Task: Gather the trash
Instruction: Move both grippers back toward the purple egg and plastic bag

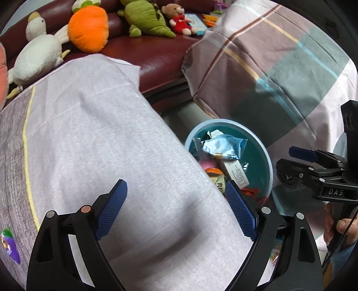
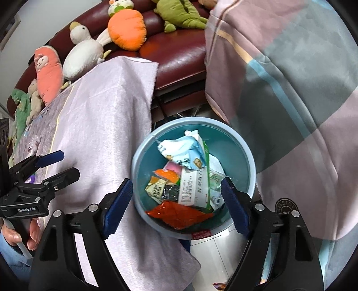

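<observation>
A light blue trash bin point(image 2: 248, 156) stands on the floor between two cloth-covered tables; it also shows in the left wrist view point(image 1: 267, 156). It holds several wrappers: a pale blue bag point(image 2: 183, 152), a white carton point(image 2: 190, 188) and a red wrapper point(image 2: 179, 213). My right gripper point(image 2: 176, 206) is open and empty right above the bin. My left gripper point(image 1: 176, 206) is open and empty over the lilac cloth point(image 1: 100, 134), left of the bin. Each gripper shows in the other's view: the right one point(image 1: 297, 163), the left one point(image 2: 60, 164).
A checked cloth point(image 2: 290, 89) covers the table to the right. A dark red sofa point(image 2: 179, 51) behind carries plush toys: an orange carrot point(image 2: 126, 30), a white duck point(image 2: 82, 56), a green dinosaur point(image 1: 145, 20). A purple wrapper point(image 1: 10, 246) lies on the lilac cloth's left part.
</observation>
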